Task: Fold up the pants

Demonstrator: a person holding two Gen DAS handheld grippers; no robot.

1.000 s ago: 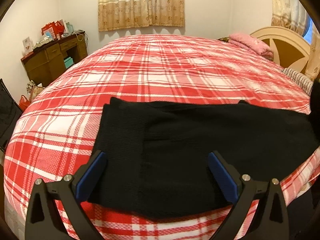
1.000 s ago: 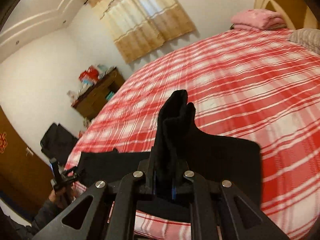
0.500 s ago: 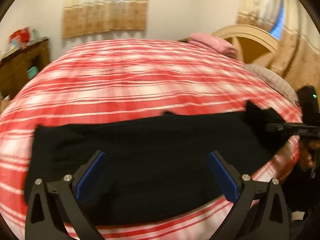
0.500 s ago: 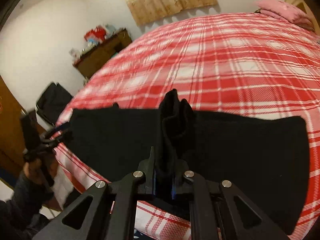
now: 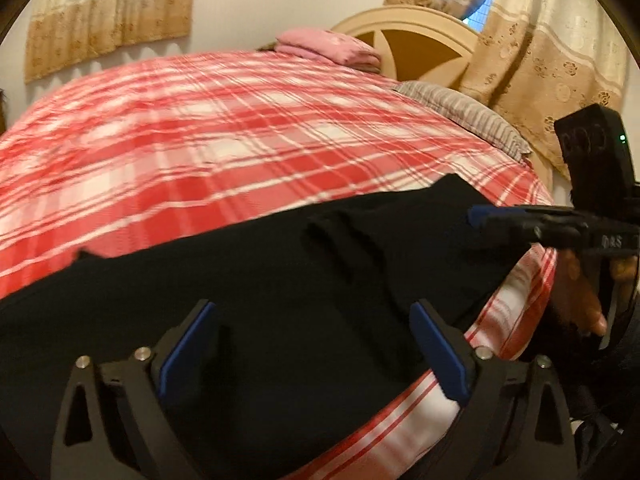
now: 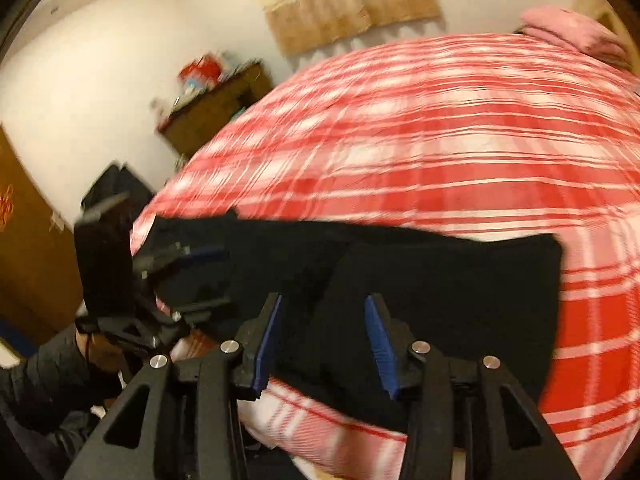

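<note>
Along the near edge of the red-and-white plaid bedspread (image 5: 248,128) lie the black knit pants (image 5: 280,280), spread in a long band from 9 o'clock to 3 o'clock in the left wrist view. Cloth mostly flat; one soft ridge of doubled fabric near centre, running toward 1 o'clock.

Left gripper (image 5: 312,354): blue-padded fingers spread wide, nothing between them, hovering over the pants at 6 o'clock. Contact with cloth cannot be told. In the right wrist view the same tool (image 6: 200,276) shows at 9 o'clock, jaws apart, at the pants' left end.

Right gripper (image 6: 322,342): jaws parted to a middling gap, empty, poised over the near hem at 6 o'clock. A folded-over panel sits just beyond it, its right edge squared off at 3 o'clock. From the left view it enters at 3 o'clock (image 5: 492,216), fingers edge-on.

Background: pink folded blanket (image 5: 328,46) at 12 o'clock by the cream wooden headboard (image 5: 404,34); dark wooden dresser (image 6: 212,108) at 10 o'clock in the right view.

Judgement: a fold looks just laid; next comes a fresh grasp. To do it well:
- pinch both layers at the outer corners, not the middle
- smooth that central ridge first
- lift both ends level, keeping edges aligned
- keep the near hem from sliding off the mattress edge
</note>
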